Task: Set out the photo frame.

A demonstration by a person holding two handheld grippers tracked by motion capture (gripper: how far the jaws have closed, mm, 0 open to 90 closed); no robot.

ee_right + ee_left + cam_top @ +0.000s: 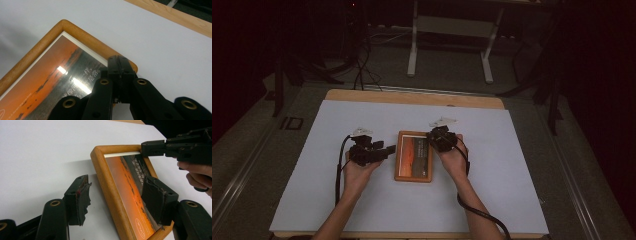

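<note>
The left gripper [115, 197] is held open astride the wooden-framed orange picture's [414, 156] long edge. The right gripper [119, 65] is pressed shut, empty, at its corner.

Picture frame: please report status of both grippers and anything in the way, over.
Left gripper open, jaws straddling the frame's near long edge. Right gripper shut, tips on a corner of the picture frame. Frame flat on white sheet; nothing blocking.
</note>
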